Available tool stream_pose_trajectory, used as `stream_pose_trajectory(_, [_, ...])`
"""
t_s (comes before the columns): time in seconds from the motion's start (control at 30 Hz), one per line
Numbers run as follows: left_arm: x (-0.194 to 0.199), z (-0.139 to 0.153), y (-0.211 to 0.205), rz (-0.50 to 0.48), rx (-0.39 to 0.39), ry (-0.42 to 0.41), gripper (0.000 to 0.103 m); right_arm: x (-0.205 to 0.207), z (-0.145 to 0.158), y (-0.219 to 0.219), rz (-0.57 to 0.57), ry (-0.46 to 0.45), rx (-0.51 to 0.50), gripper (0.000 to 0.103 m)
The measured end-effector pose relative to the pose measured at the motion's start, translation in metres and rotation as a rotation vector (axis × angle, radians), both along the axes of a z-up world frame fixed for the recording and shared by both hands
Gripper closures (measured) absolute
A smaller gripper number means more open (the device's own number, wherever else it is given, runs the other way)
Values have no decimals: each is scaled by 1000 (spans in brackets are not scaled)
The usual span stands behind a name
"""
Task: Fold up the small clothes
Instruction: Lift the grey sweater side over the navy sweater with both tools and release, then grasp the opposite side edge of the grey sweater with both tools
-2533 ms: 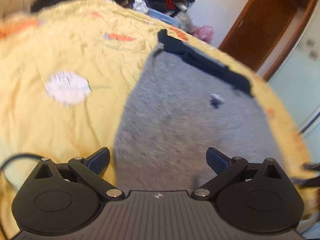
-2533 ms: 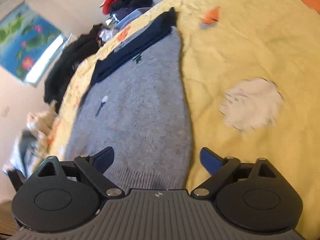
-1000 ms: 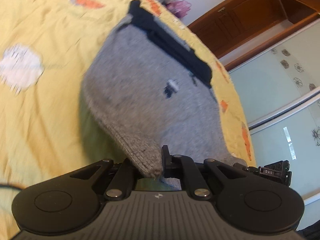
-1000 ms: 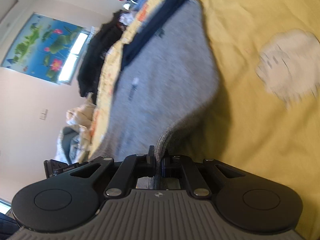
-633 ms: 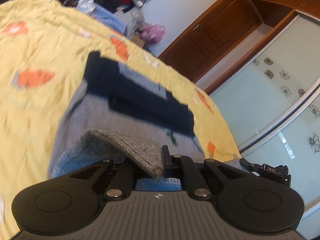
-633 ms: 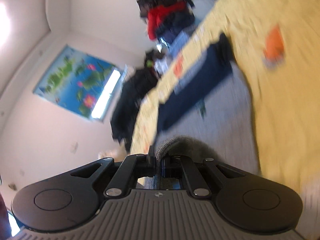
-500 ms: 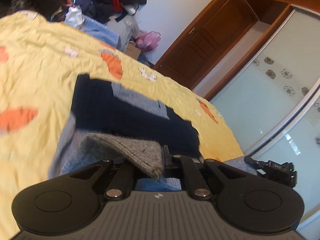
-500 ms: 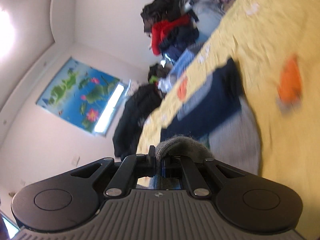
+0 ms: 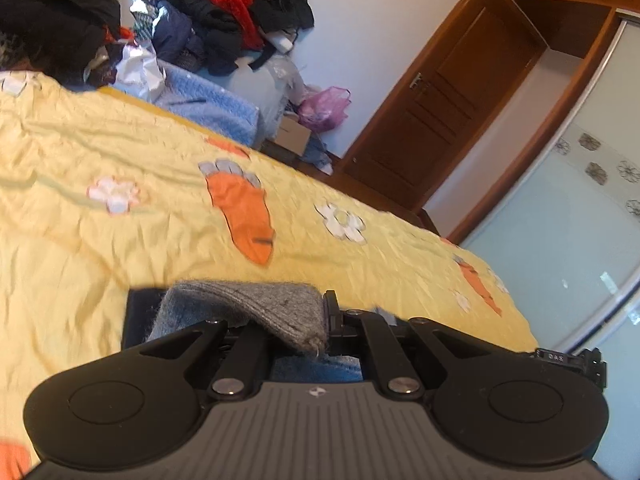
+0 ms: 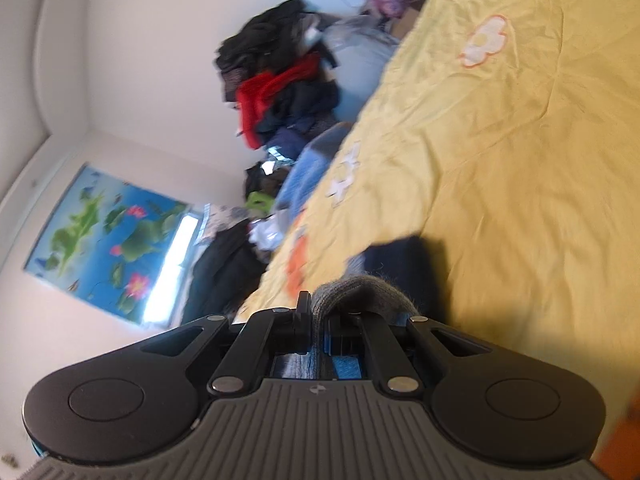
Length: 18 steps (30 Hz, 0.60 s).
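A grey knit sweater (image 9: 256, 308) with a dark navy collar band (image 9: 140, 312) lies on the yellow bedspread (image 9: 120, 232). My left gripper (image 9: 325, 336) is shut on a corner of the sweater's ribbed hem, which bunches over its left finger. In the right wrist view my right gripper (image 10: 316, 328) is shut on the other hem corner of the grey sweater (image 10: 360, 288), and the navy band (image 10: 404, 256) shows just beyond it. Most of the garment is hidden under both grippers.
The bedspread (image 10: 520, 160) has orange carrot and white flower prints. A heap of dark and red clothes (image 9: 208, 20) and a blue blanket (image 9: 208, 108) sit past the far edge. A wooden door (image 9: 440, 100) and a glass wardrobe (image 9: 568, 220) stand at the right.
Both grippers, shut on the hem corners, have carried the hem across the sweater toward its navy collar. The grey body has dropped out of view; the far bed edge and clothes heap now show.
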<state>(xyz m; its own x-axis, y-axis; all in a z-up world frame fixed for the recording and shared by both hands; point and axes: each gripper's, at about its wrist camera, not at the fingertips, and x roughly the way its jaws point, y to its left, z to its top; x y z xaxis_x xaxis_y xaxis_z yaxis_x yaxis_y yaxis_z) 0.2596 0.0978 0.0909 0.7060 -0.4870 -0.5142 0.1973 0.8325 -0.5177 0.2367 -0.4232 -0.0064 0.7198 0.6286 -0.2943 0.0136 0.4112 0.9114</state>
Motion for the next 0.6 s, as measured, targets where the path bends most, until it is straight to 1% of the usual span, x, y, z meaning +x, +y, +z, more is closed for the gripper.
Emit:
stream_pose_trajectory(0.03, [10,-2,-2,9,14,-3,98,9,-4,1,-12,4,-2,89])
stream_pose_trajectory(0.07, [22,-6,-5,19,45,-1,97,16,-7,2,-26,7,-1,89])
stream_pose_trajectory(0.1, [34,-12,-6,41,84,27,97,24,-12,1,-43,12,5,88])
stream_pose_trajectory(0.13, [47,-21,-5,64,95,76,97,33,-18,0,-65,17,22,87])
stream_pose_trajectory(0.17, [56,-29,-2,72,82,115,97,41,-25,-1,-86,41,34,81])
stream_pose_trajectory(0.2, [62,-36,1,71,62,148,96,47,-29,-1,-104,77,22,68])
stream_pose_trajectory(0.23, [63,-41,5,66,38,170,95,51,-31,-1,-125,102,-1,57])
stream_pose_trajectory(0.27, [61,-43,9,63,13,177,91,51,-32,0,-135,95,-22,42])
stream_pose_trajectory(0.3, [57,-43,12,61,-2,171,89,48,-29,3,-128,71,-38,42])
stream_pose_trajectory(0.33, [52,-41,16,57,-8,150,80,44,-26,6,-108,49,-56,42])
stream_pose_trajectory(0.37, [48,-37,19,50,-8,125,66,39,-22,8,-86,22,-74,42])
stream_pose_trajectory(0.4, [45,-32,23,54,-5,103,56,34,-18,11,-65,3,-96,41])
stream_pose_trajectory(0.43, [42,-24,29,77,-8,82,36,29,-14,12,-52,-1,-121,41])
stream_pose_trajectory(0.47, [37,-17,37,115,-21,48,26,22,-11,13,-45,-6,-141,41])
stream_pose_trajectory(0.5, [31,-12,46,158,-34,17,25,16,-9,13,-38,-13,-149,41])
stream_pose_trajectory(0.53, [27,-6,54,198,-42,6,24,9,-7,11,-36,-16,-150,41])
stream_pose_trajectory(0.6, [17,-4,68,257,-60,31,24,-8,-3,3,-54,-20,-131,41])
